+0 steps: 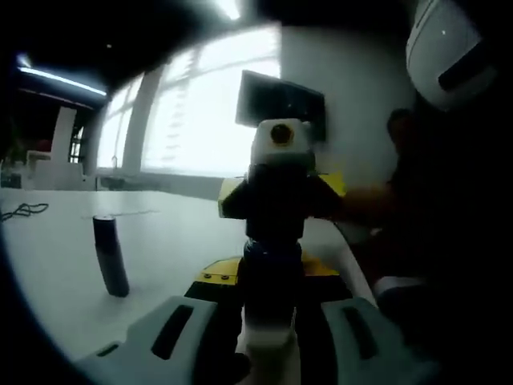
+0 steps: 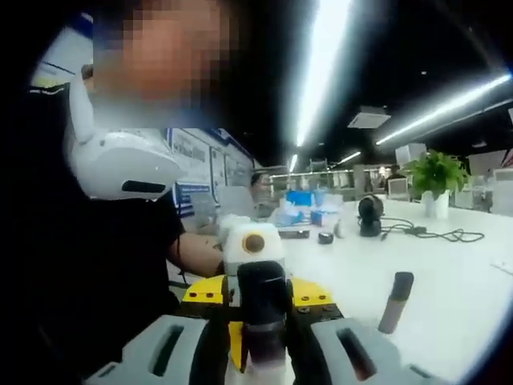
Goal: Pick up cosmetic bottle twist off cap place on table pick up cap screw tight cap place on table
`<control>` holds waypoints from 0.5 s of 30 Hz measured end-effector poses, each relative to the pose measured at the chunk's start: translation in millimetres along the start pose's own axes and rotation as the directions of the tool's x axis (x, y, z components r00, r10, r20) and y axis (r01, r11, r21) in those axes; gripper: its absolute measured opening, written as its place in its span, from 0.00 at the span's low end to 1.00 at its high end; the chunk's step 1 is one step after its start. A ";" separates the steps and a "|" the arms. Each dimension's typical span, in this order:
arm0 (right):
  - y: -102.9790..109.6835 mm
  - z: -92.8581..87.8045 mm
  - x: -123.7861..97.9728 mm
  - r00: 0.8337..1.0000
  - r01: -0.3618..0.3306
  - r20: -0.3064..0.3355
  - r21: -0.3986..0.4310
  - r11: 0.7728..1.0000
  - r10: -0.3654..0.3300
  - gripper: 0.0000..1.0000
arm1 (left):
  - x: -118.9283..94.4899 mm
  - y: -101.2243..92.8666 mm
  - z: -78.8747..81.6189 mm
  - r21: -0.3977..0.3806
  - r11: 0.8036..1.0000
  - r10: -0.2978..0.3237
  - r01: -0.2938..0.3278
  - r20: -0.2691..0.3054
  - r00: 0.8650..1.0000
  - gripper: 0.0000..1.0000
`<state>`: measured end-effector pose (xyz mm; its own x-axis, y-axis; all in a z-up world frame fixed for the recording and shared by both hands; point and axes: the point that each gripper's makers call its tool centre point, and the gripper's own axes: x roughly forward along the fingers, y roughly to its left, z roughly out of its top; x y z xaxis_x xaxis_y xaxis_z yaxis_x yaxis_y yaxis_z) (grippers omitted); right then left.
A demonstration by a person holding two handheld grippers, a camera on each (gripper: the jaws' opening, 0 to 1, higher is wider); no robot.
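Far left in the left gripper view, a thin cable (image 1: 24, 211) is seen lying on the pale worktop (image 1: 176, 241). Just right of it a dark tube (image 1: 110, 257) is stood upright, apart from everything else. The same tube (image 2: 397, 301) is picked out at the right of the right gripper view.

Centre now: the cosmetic bottle (image 1: 272, 269) is held up off the worktop, between the two claws, which face each other. The left claw (image 1: 268, 333) is clamped on the near end, where a pale section shows low between its jaws. The right claw (image 2: 263, 341) is closed on the other end, where the bottle (image 2: 263, 309) reads dark. A slim, straight-sided body is made out, dark blue to black along most of its length; which end carries the cap cannot be told.

Handling, as judged: a small, light, rigid bottle with a smooth and probably slippery surface. The body is best gripped squarely at mid-length with one claw, and the cap taken across its full width by the other, so that nothing spins loose in the twist. Hard squeezing is not called for.

To the right, a person in dark clothing (image 1: 433, 208) is seen close behind the claws.
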<state>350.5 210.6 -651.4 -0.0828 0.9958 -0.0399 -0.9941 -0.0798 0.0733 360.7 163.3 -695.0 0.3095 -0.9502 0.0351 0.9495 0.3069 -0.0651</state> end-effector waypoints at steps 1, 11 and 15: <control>-1.2 0.3 -0.7 1.000 0.006 0.003 0.003 1.000 -0.006 0.18 | 0.1 0.1 0.0 0.000 1.000 0.001 -0.001 0.000 1.000 0.14; -1.5 -1.1 -1.2 0.995 0.096 0.006 -0.027 0.995 -0.096 0.14 | 0.9 -1.4 -0.7 0.014 1.000 0.005 -0.005 0.000 1.000 0.14; -1.7 -1.2 -0.4 0.989 0.149 0.005 -0.051 0.988 -0.148 0.14 | 0.7 -1.7 -0.8 0.018 1.000 0.010 -0.010 0.000 1.000 0.14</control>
<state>352.1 210.2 -652.7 0.0660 0.9968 -0.0450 -0.9976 0.0668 0.0158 359.2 162.1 -695.7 0.3187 -0.9472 0.0345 0.9472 0.3170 -0.0475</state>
